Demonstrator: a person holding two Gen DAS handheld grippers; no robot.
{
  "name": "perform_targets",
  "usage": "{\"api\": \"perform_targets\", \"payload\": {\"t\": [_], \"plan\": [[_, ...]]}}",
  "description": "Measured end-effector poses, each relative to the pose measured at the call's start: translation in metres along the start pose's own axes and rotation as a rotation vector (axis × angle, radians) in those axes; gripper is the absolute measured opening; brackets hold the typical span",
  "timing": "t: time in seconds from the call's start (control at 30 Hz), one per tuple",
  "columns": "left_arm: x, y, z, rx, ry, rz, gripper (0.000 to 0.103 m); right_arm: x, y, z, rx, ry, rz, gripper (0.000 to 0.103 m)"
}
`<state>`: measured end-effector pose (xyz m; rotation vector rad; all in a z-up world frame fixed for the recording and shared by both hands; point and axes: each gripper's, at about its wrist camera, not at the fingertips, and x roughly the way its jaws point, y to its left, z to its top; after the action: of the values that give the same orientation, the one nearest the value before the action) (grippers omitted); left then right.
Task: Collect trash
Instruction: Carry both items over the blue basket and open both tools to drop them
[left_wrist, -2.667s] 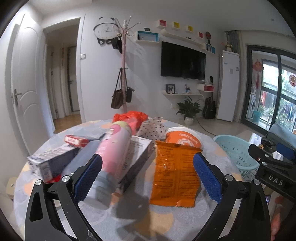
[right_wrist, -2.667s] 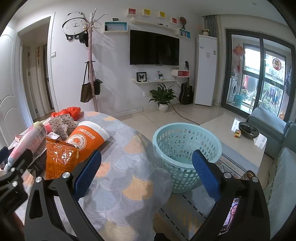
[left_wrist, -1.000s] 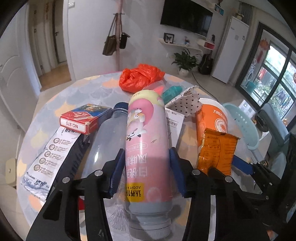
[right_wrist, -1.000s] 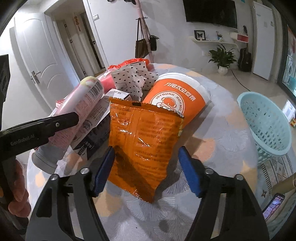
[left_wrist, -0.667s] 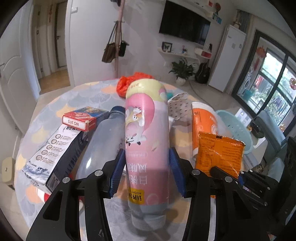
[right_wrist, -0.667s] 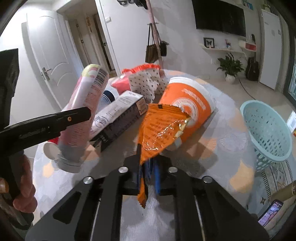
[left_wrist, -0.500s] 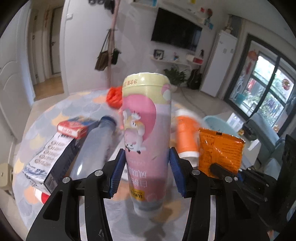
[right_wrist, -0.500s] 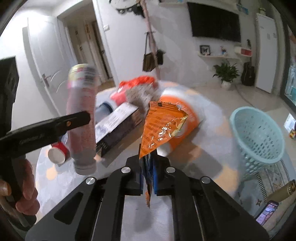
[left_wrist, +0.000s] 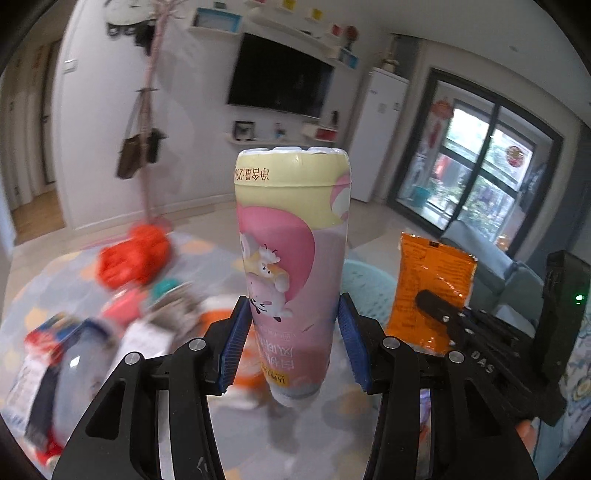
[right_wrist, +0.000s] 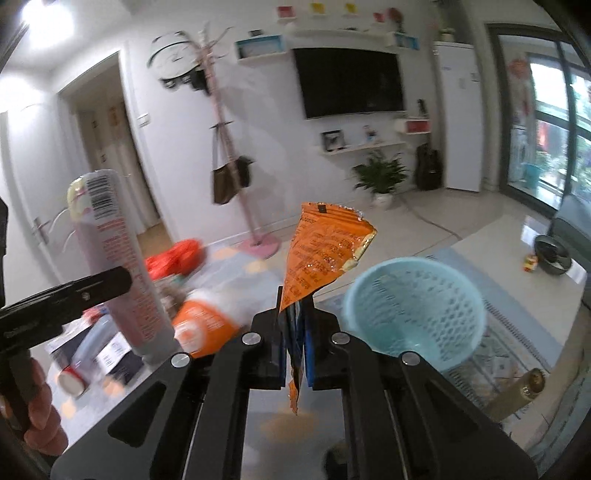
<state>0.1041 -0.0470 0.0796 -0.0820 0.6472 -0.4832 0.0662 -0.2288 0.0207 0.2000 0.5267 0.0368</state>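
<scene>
We see first the round table (right_wrist: 236, 413) with its patterned cloth, and just beside its edge, on the floor, the light blue basket (right_wrist: 413, 306), standing upright with the mouth open to above. On the table lie, blurred, an orange cup (right_wrist: 201, 328) on its side, a red plastic bag (left_wrist: 135, 254) and a clear bottle (left_wrist: 79, 373). Above the table, our left gripper (left_wrist: 291, 347) is closed on the pink bottle (left_wrist: 291, 266); its blue pads (left_wrist: 232, 343) press both sides of the lower part, and the bottle stands with the cap end down, clear of the cloth. Our right gripper (right_wrist: 295, 347) is closed almost fully and pinches the orange snack bag (right_wrist: 319, 254) at its lower part; the bag stands up from the jaws, between the table and the basket.
</scene>
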Motion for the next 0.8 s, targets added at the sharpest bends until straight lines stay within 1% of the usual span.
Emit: {"api": "perform_targets", "payload": {"t": [0.17,0.33,0.43,0.53,0.63,0.8], "plan": [[0.045,-0.033,0.023,0.029,0.022,-0.06,0.047,0.02,-0.046,0.005,0.054,0.004,-0.074,0.006],[0.099,-0.065,0.036,0.049,0.046,-0.099,0.047,0.052,-0.088,0.003,0.104,0.044,-0.139,0.006],[0.142,-0.082,0.037,0.056,0.088,-0.091,0.047,0.072,-0.107,-0.004,0.123,0.074,-0.175,0.006],[0.174,-0.09,0.033,0.058,0.126,-0.092,0.047,0.099,-0.125,-0.012,0.156,0.116,-0.197,0.006],[0.213,-0.094,0.028,0.051,0.181,-0.085,0.047,0.124,-0.143,-0.024,0.189,0.163,-0.214,0.006],[0.255,-0.092,0.02,0.041,0.267,-0.063,0.047,0.155,-0.165,-0.045,0.222,0.241,-0.231,0.006]]}}
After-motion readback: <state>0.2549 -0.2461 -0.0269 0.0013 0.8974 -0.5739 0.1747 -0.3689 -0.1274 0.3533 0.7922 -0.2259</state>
